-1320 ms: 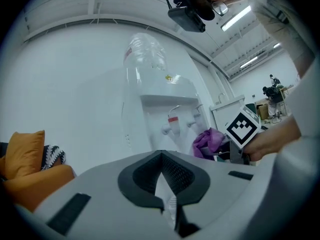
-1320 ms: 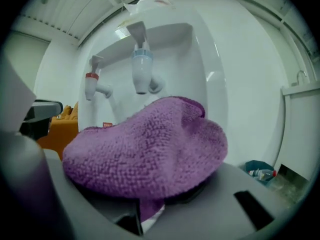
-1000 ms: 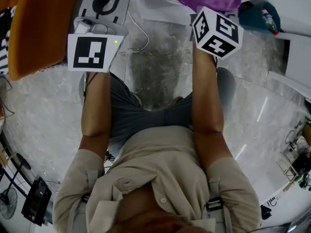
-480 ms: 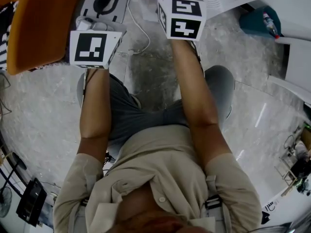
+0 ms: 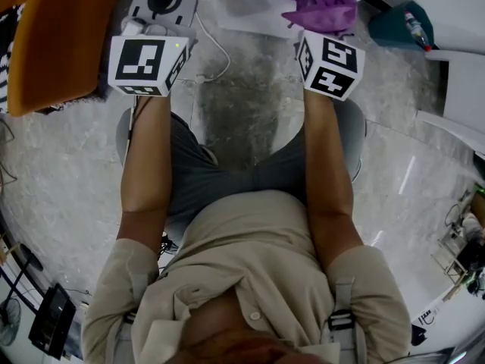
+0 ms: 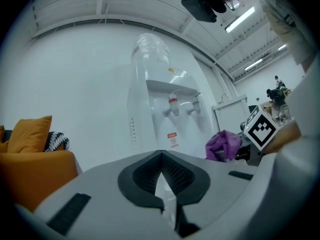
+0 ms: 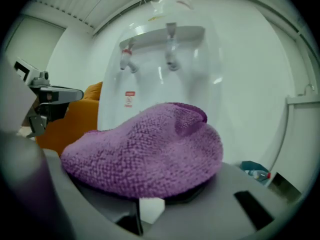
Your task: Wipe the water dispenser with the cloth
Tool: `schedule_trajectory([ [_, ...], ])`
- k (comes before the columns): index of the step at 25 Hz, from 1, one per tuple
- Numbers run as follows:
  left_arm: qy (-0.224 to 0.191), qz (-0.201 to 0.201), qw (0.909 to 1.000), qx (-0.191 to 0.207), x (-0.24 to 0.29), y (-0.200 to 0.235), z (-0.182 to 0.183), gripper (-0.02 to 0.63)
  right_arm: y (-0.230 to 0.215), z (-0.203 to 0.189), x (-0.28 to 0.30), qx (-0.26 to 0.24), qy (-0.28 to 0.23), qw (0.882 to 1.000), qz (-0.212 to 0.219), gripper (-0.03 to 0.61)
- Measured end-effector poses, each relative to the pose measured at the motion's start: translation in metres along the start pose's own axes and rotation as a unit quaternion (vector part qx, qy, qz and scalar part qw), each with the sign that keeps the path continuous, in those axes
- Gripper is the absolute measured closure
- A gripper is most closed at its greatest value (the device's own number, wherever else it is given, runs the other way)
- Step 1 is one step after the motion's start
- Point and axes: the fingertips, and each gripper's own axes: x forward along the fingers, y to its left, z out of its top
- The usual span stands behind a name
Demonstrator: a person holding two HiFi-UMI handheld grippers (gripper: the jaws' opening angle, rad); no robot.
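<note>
The white water dispenser (image 6: 167, 114) stands ahead with a clear bottle (image 6: 150, 49) on top and two taps (image 7: 150, 54) under its shelf. A purple cloth (image 7: 145, 156) is bunched over the jaws of my right gripper (image 7: 150, 191), which is shut on it just in front of the dispenser's lower panel (image 7: 165, 94). In the head view the cloth (image 5: 320, 4) sits beyond the right marker cube (image 5: 330, 63). My left gripper (image 6: 161, 156) hangs to the left, short of the dispenser, jaws shut with nothing between them.
An orange cushion (image 5: 61, 36) lies at the left next to the left gripper. A teal bag with a bottle (image 5: 402, 25) rests on the floor at the right, beside a white cabinet (image 5: 462, 74). A white cable (image 5: 216, 51) trails over the floor.
My right gripper swept the cloth left across the dispenser front, then back to the right and slightly nearer. The left gripper has hardly moved.
</note>
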Motion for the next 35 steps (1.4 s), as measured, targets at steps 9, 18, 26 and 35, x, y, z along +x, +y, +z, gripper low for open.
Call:
schedule_trajectory([
  [9,0.009,-0.023,0.9997,0.006,0.006,-0.023,-0.004,0.598,-0.041,-0.087,-0.004,0.131,0.069,0.987,-0.057,0.505],
  [18,0.018,-0.025,0.9995,0.009,0.008,-0.019,-0.013,0.598,0.086,-0.109,0.068,0.143,0.117,0.981,0.061,0.505],
  [26,0.028,-0.022,0.9990,0.028,0.008,-0.011,-0.029,0.598,0.167,-0.113,0.092,0.119,0.126,0.974,0.144,0.505],
  [35,0.027,-0.021,0.9993,0.017,0.018,-0.009,-0.040,0.598,0.077,-0.154,0.080,0.126,0.150,0.978,0.071,0.506],
])
